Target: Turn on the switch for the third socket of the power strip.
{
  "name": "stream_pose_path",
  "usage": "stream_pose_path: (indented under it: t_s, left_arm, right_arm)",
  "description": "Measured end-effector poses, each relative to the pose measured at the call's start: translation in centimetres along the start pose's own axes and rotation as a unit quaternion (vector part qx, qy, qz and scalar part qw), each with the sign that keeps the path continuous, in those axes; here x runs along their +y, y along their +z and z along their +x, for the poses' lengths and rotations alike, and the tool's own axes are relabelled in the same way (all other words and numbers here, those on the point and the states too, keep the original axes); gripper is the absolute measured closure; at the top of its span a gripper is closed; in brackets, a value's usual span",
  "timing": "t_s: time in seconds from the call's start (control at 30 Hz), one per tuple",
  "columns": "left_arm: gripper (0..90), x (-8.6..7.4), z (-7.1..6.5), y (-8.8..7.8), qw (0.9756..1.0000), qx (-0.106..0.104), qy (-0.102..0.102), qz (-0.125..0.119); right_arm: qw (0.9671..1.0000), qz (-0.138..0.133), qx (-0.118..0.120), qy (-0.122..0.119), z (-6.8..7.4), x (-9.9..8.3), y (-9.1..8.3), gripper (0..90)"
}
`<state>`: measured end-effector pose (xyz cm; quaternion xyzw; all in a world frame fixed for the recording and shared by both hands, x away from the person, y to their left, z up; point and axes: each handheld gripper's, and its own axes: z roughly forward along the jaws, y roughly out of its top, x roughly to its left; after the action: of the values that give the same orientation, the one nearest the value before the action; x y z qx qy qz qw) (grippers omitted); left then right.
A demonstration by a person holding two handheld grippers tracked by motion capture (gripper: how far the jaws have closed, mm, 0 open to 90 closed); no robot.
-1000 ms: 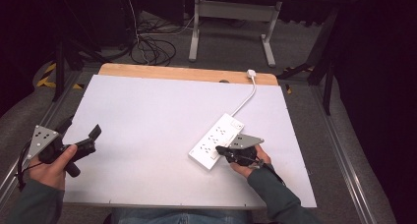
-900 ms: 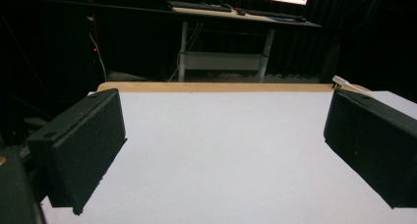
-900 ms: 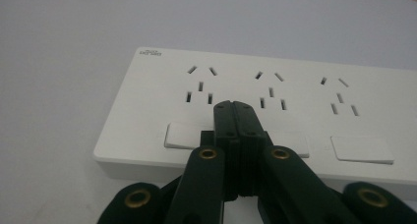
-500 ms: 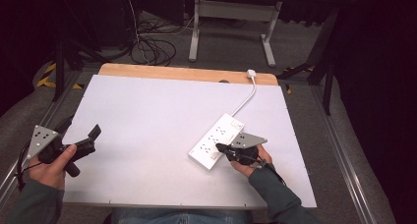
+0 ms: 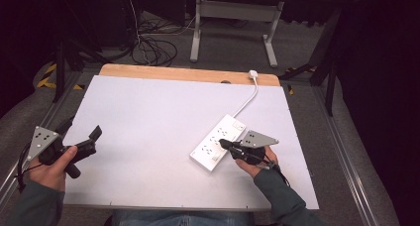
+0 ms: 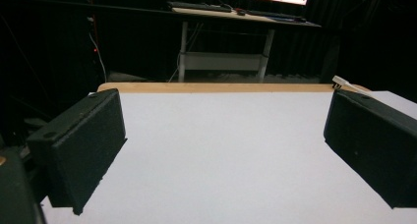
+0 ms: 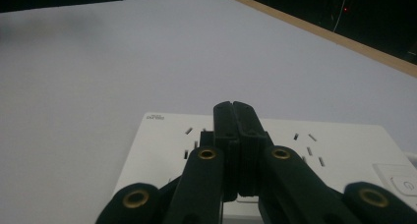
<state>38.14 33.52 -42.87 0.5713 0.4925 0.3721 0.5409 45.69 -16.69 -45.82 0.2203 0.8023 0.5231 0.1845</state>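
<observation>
Resting over white power strip (image 5: 218, 142), right gripper (image 5: 224, 144) w/ jaws pressed together; left gripper (image 5: 81, 135) spread wide, apart.

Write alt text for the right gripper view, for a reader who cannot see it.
The right gripper, its two black jaws pressed together, points over a white power strip lying on a white table. A wooden edge runs along the table's far side, with darkness beyond.

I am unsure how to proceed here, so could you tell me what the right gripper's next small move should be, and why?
Probably open the right gripper a little: its jaws are pressed shut, empty, over the white power strip, so it cannot grasp anything as it stands. The left gripper waits open, well apart at the table's left edge.
</observation>
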Motion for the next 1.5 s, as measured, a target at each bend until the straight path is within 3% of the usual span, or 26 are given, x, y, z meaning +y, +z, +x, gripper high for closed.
stream_pose_path:
  t_s: [0.57,1.5]
  left_arm:
    - [2.7,0.0,0.0,0.0,1.0,0.001,0.0,0.0]
    - [2.7,0.0,0.1,0.0,1.0,0.001,-0.001,-0.001]
  right_arm:
    - [0.9993,-0.036,-0.001,0.01,-0.1,0.6,-1.1,87.4]
    - [0.9972,-0.065,-0.01,0.036,-0.9,0.9,-2.3,76.5]
